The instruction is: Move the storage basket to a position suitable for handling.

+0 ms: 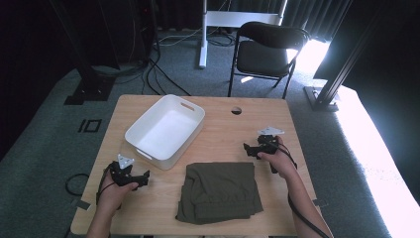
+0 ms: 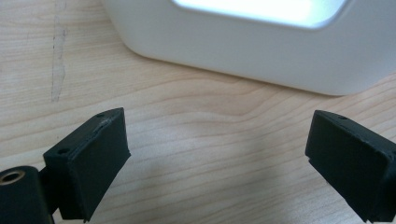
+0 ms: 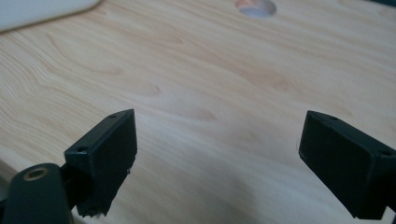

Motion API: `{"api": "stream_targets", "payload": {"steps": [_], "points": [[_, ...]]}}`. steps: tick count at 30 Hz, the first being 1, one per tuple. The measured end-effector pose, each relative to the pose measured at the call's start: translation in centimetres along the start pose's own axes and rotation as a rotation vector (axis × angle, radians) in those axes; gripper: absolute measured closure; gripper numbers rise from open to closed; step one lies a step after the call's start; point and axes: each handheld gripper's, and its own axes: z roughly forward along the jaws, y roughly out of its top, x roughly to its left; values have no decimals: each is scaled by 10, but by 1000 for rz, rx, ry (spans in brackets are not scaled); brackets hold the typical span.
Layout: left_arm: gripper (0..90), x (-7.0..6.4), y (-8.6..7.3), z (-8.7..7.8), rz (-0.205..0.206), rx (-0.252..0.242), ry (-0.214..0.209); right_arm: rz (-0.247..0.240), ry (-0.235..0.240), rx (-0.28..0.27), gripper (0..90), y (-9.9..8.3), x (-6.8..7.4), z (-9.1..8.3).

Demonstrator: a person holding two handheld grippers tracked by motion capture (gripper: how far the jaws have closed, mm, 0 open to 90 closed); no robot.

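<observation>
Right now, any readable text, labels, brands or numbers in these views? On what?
None readable.
White bin: plain walls, no label.
Folded olive garment: no tag or print visible.
Wooden table: grain only, plus a round hole.
Left gripper and right gripper: black jaws unmarked.

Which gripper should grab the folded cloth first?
Probably left: the left gripper sits open beside the olive cloth; the right gripper, also open, is farther up the table.
</observation>
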Motion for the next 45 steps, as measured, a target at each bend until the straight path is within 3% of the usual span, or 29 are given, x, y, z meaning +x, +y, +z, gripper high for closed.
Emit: {"api": "stream_targets", "payload": {"steps": [21,34,45], "points": [[72,0,27,-13,-6,-60,-15,-43,89,-54,112,54,34,30],[72,7,48,-23,-17,-120,-13,-85,121,-97,112,94,56,48],[72,14,66,-28,-26,-160,-6,-90,137,-138,112,128,75,62]]}}
